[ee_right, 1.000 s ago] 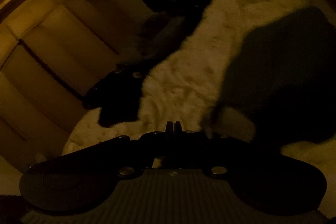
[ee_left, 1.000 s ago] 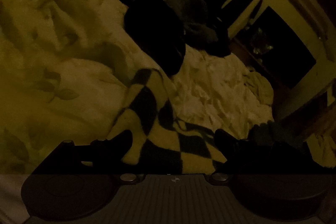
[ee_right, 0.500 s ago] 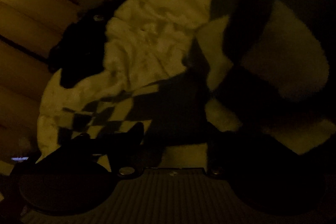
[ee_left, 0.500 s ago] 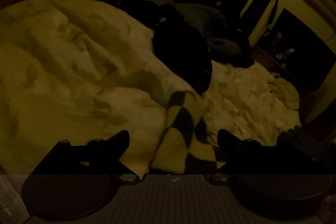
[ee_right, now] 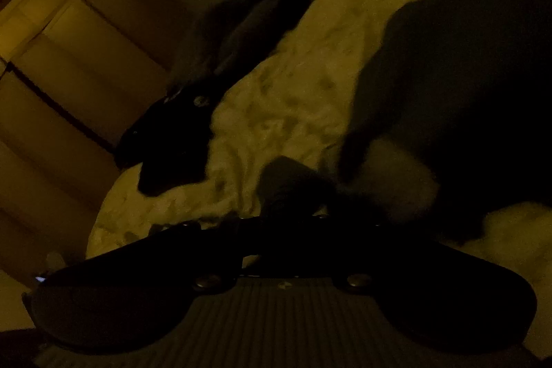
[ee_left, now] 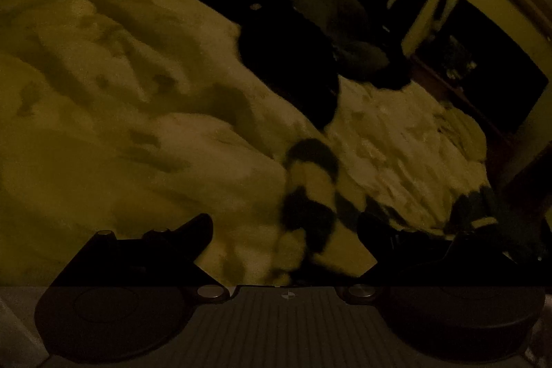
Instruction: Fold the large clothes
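A black-and-cream checkered garment lies bunched on the pale bed in the left wrist view. It runs from between my fingers off to the right. My left gripper is open, its fingers apart on either side of that cloth without pressing it. In the very dim right wrist view, the jaws of my right gripper are closing, nearly together, on a dark fold of fabric that rises from between them. It looks like part of the checkered garment.
A rumpled pale duvet fills the left. A heap of dark clothes lies across the bed's far side, and another dark garment hangs at the bed's edge beside panelled wardrobe doors. A deep shadow covers the right.
My right gripper went from shut to open over the checkered cloth, then closed on a dark fold. The checkered garment has drawn into a narrower bunch between my left fingers.
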Available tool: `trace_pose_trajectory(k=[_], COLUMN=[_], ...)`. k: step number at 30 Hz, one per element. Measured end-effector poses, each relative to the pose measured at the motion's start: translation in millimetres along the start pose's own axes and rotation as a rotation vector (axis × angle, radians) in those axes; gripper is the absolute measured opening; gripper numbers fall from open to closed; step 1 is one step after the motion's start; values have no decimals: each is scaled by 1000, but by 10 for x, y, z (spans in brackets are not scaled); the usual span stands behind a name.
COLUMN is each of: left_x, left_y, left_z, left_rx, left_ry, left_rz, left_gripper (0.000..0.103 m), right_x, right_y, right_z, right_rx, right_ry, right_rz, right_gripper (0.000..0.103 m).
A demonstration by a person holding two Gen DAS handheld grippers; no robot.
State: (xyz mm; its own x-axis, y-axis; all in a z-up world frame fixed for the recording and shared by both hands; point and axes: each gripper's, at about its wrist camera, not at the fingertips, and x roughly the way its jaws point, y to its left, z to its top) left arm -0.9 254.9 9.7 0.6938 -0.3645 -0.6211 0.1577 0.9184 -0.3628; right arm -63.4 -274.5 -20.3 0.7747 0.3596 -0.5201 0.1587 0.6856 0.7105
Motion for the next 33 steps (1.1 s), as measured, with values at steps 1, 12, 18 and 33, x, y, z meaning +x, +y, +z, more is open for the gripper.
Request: trace_pose_trajectory(k=[1,12,18,33], left_x=[41,404,394,-110], left_y=[-65,-439,-450,-346], left_z=[-26,-325,-325,-423], left_rx=[23,303,320,376], left_ry=[11,62,65,161], left_rz=[-7,193,194,97], left_gripper=[103,103,103,103], right_x=[30,271,110,-1532], right_y=[-58,-147,-53,208], right_z=[-16,-310,-297,-277], right_rx=[9,-76,-90,-186], right_ry=[28,83,33,-104], right_rz=[-7,-119,-53,400], right_gripper=[15,26,71,91])
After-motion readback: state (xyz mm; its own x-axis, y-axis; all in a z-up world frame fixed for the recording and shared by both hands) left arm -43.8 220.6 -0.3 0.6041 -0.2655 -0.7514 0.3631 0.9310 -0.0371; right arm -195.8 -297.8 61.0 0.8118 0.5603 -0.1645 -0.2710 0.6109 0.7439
